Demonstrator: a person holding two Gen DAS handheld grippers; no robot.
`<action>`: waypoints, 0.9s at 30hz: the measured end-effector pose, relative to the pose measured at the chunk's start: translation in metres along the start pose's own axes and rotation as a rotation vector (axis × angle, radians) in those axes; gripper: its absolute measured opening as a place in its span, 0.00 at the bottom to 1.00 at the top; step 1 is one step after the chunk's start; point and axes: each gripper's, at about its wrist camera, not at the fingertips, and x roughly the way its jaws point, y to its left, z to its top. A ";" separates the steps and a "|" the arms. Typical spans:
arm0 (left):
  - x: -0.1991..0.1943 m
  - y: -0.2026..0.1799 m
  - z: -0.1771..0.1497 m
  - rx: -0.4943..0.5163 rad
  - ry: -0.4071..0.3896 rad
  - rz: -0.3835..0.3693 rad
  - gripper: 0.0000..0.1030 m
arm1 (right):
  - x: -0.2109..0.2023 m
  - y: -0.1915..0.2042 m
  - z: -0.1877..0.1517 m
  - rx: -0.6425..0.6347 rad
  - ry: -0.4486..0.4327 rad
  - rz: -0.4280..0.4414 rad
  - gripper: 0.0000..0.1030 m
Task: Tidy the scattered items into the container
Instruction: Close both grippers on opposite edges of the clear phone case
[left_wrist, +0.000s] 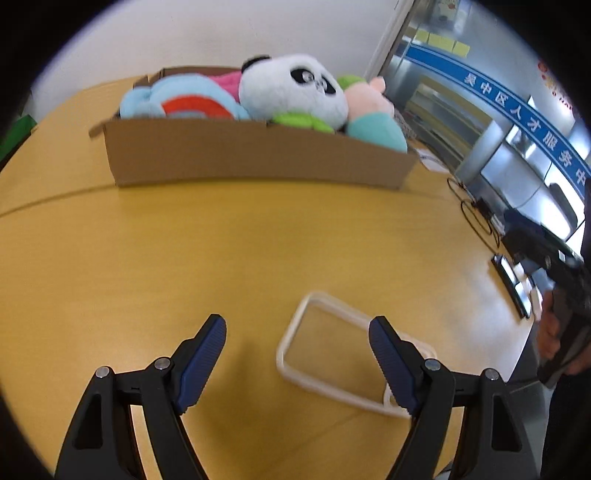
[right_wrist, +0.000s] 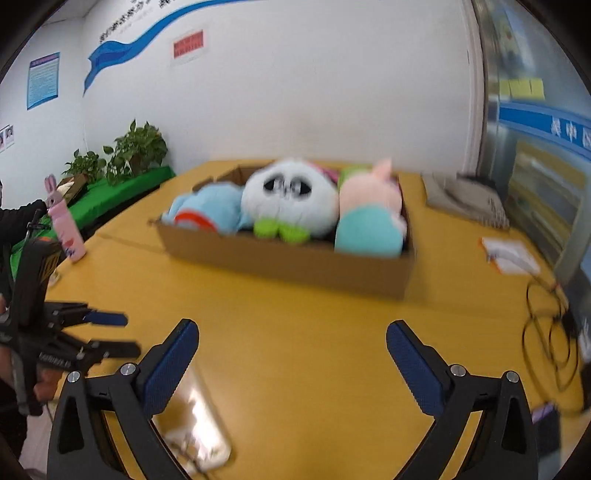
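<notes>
Left gripper (left_wrist: 297, 341) fingers spread wide, empty, hovering over a clear white-rimmed phone case (left_wrist: 325, 354) flat on the yellow wooden counter (left_wrist: 184, 258). Right gripper (right_wrist: 291, 354) likewise wide, empty. Probably the last pickup: lower, pinch one rim. Well beyond, one brown cardboard box (left_wrist: 255, 157) holding roughly four plush toys, one black-and-white panda plush (left_wrist: 295, 88) among them.

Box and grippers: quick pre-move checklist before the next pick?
1. Left gripper open, nothing held: ok.
2. Right gripper open, nothing held: ok.
3. Toys in the box: panda, blue plush, pink-and-teal plush all inside: ok.
4. Room left in the box: cannot tell, plush stands above the rim.
5. Clear frame loose on the table, below the left gripper: not ok, not yet in the box.
6. Cables apart from the box: ok.
</notes>
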 end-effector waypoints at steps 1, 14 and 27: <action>0.002 -0.001 -0.004 0.000 0.011 -0.001 0.77 | 0.000 0.004 -0.013 0.018 0.036 0.004 1.00; 0.028 -0.016 0.013 0.109 0.061 -0.003 0.76 | 0.034 0.034 -0.083 0.048 0.237 -0.016 0.56; 0.036 -0.023 -0.011 0.130 0.156 0.040 0.12 | 0.054 0.006 -0.069 -0.031 0.211 0.026 0.15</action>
